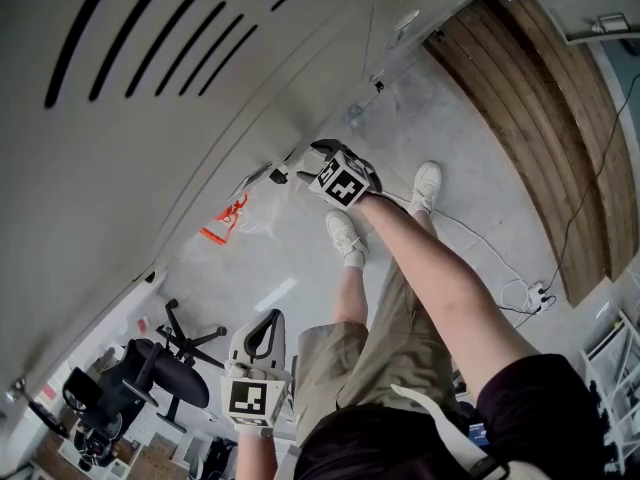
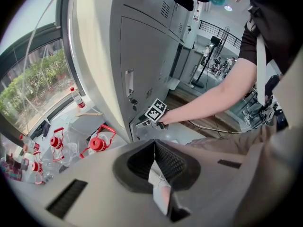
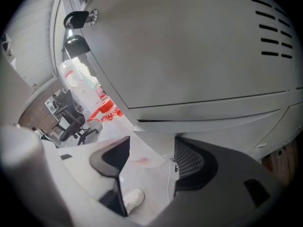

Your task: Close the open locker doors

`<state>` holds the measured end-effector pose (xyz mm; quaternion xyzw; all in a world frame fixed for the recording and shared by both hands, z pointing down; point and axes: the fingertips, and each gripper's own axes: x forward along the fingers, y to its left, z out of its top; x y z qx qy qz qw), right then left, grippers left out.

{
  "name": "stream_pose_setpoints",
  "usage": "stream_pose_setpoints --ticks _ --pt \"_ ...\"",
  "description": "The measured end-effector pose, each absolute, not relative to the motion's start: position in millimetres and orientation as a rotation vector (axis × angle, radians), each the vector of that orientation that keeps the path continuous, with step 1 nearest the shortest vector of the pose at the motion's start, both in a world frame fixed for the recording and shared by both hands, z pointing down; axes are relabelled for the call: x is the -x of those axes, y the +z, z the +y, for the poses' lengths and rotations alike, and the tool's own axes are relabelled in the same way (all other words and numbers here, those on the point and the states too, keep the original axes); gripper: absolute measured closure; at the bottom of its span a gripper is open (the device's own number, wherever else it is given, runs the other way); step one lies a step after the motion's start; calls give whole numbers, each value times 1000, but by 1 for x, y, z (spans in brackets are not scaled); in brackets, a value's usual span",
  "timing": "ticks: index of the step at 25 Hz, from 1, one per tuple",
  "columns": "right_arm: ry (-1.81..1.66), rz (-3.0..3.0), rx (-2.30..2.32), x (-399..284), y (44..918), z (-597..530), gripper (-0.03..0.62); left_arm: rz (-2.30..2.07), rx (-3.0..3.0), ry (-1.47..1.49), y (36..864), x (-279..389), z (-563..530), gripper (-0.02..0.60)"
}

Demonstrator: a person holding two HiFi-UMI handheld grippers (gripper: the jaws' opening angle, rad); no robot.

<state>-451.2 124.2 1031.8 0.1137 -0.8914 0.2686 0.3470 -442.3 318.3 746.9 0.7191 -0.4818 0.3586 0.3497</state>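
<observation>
Grey steel lockers (image 1: 190, 118) fill the left of our head view. Our right gripper (image 1: 290, 171) reaches their foot above the concrete floor (image 1: 460, 138), while our left gripper (image 1: 267, 323) hangs by our shorts, well apart from it.

In the left gripper view, that gripper's jaws are pressed together on nothing. The locker door (image 2: 142, 70) stands ahead, with the right gripper at its lower corner and red-capped bottles (image 2: 97, 143) beside the lockers.

In the right gripper view, the jaws are released and gape wide, holding nothing, just below the door's bottom edge. A white shoe (image 3: 133, 198) shows between them.
</observation>
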Motion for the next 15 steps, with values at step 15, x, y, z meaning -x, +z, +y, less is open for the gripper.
stream_pose_setpoints --ticks 15 --pt "745 -2301 -315 415 1015 154 304 -1207 -1934 915 742 420 305 574"
